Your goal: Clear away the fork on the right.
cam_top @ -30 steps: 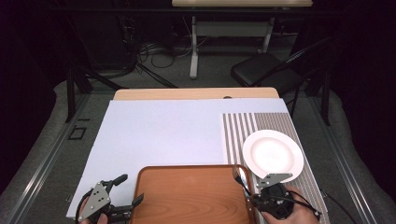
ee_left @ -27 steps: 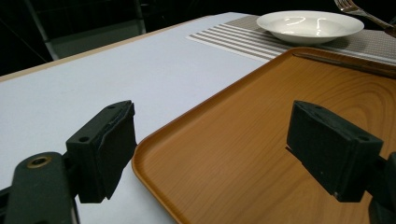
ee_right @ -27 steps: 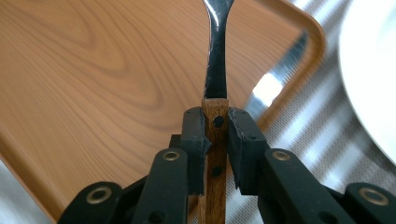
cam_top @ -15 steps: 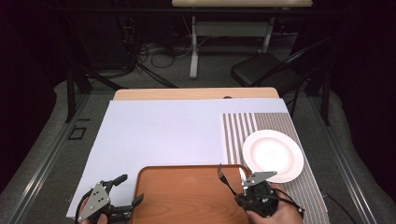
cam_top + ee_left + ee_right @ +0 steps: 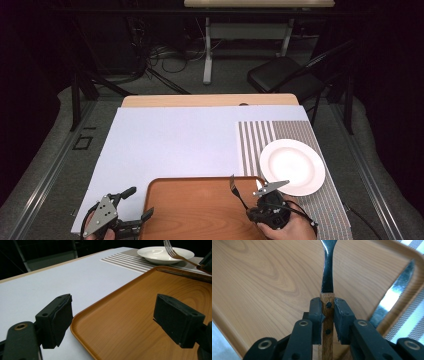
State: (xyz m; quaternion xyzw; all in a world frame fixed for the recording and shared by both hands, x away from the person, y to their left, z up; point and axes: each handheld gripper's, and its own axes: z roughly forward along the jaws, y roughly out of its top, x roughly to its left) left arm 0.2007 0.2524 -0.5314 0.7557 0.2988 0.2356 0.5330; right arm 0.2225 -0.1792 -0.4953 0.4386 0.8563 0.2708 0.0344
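A white plate (image 5: pixel 292 166) sits on a striped placemat (image 5: pixel 280 135) at the right of a pale sheet (image 5: pixel 175 145) that covers most of the wooden table (image 5: pixel 210 100). The plate is round and empty, and the mat's stripes run away from the near edge. Beyond the table, on the grey floor, a black folding chair (image 5: pixel 280 77) stands beside the white leg of another table (image 5: pixel 207 50), with cables (image 5: pixel 160 52) lying loose nearby.

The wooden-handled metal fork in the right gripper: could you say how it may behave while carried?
The wooden-handled metal fork looks stiff. Gripped at its handle's end by the right gripper, it might pivot. Probably light.
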